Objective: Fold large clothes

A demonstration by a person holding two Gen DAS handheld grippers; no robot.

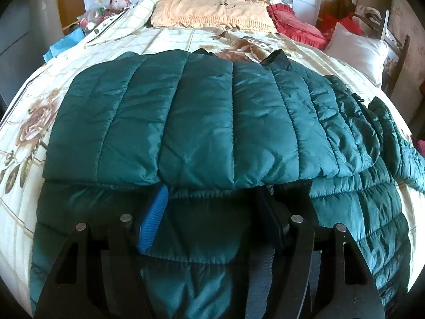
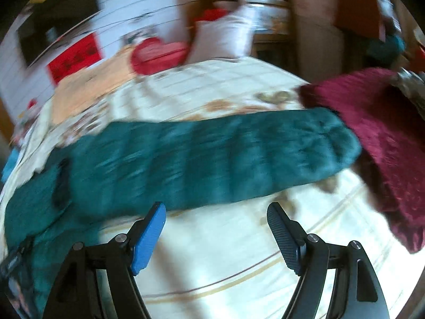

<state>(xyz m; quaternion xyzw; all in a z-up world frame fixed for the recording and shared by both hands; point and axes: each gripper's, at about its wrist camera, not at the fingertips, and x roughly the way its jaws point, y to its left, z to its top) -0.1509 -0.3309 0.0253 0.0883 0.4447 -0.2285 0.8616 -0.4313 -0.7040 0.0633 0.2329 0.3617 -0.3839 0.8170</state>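
Note:
A dark green quilted jacket (image 1: 212, 119) lies spread across the bed, one layer folded over toward me. My left gripper (image 1: 212, 194) is at its near edge. Its blue pad (image 1: 152, 218) and black pad (image 1: 273, 220) press on a thick puffy fold of the jacket, and the fingertips are hidden under the folded edge. In the blurred right wrist view, the jacket's sleeve (image 2: 212, 159) stretches across the bed just beyond my right gripper (image 2: 216, 206). That gripper stands open over the bare sheet with nothing between its fingers.
The floral cream bedsheet (image 2: 212, 265) covers the bed. A maroon garment (image 2: 372, 133) lies past the sleeve's end at the right. At the head of the bed sit a yellow pillow (image 1: 212, 13), a red cushion (image 1: 292, 24) and a white pillow (image 1: 356, 50).

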